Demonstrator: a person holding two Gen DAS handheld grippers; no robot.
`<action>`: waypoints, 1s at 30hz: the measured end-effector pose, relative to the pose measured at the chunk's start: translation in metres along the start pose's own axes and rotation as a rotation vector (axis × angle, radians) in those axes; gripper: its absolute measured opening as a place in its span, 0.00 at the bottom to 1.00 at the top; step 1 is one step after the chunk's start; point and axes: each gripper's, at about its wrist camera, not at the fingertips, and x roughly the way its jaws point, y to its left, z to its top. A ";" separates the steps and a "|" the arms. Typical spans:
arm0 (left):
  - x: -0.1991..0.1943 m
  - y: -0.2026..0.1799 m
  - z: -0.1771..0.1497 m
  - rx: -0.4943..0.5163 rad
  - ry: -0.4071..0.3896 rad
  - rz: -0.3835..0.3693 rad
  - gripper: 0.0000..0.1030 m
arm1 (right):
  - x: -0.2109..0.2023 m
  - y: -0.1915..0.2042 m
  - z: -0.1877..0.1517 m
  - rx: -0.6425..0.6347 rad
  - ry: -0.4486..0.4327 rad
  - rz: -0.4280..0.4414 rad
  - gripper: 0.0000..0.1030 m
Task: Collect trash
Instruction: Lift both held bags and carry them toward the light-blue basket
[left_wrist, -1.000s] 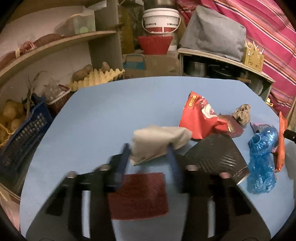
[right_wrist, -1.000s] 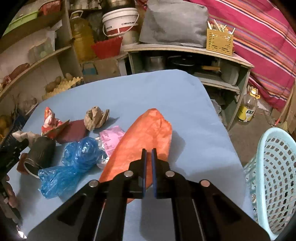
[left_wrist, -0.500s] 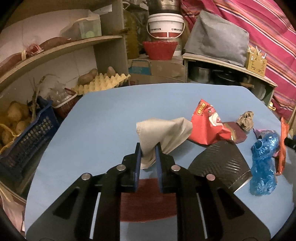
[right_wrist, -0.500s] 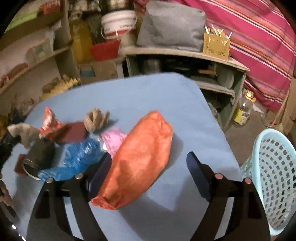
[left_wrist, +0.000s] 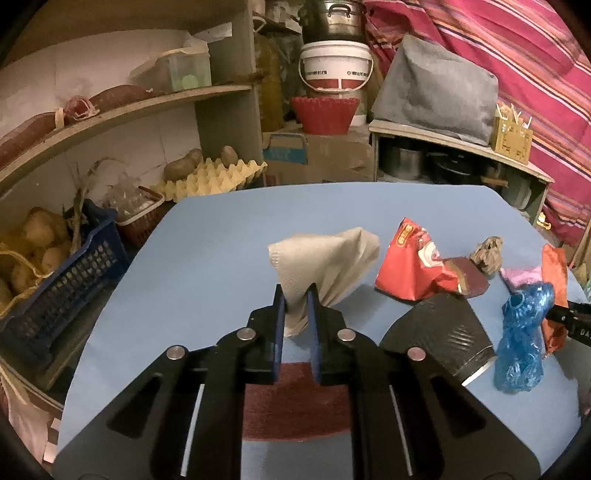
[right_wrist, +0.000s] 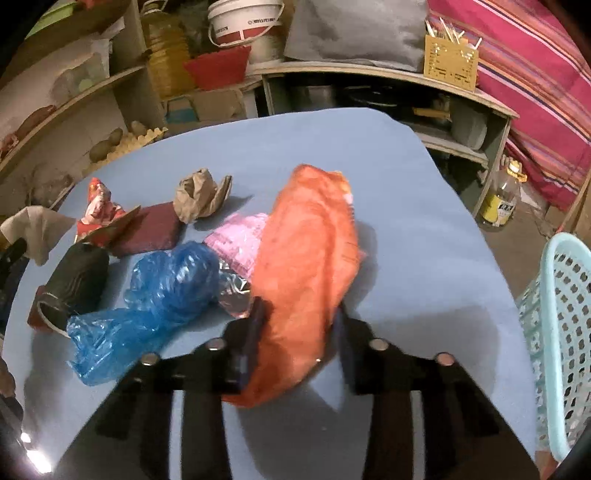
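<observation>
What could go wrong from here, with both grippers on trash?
1. The left gripper pinches only a low corner of the napkin; thin paper could tear or slip out on the way.
2. The right gripper straddles the wide orange bag; closing may bunch it and snag the foil wrapper touching its side.
3. The basket sits off the table edge; a loose bag could miss.

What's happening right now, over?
Left gripper shut on beige paper napkin. Right gripper open, straddling orange plastic bag. Crumpled blue plastic bag alongside.
</observation>
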 end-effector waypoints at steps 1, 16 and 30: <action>-0.002 0.000 0.001 -0.003 -0.005 -0.001 0.10 | -0.002 -0.002 0.000 0.001 -0.006 0.003 0.24; -0.034 -0.039 0.016 -0.015 -0.065 -0.080 0.10 | -0.035 -0.056 0.002 0.021 -0.084 -0.010 0.21; -0.030 -0.086 0.014 0.027 -0.064 -0.121 0.09 | -0.035 -0.087 -0.007 -0.009 -0.066 -0.045 0.12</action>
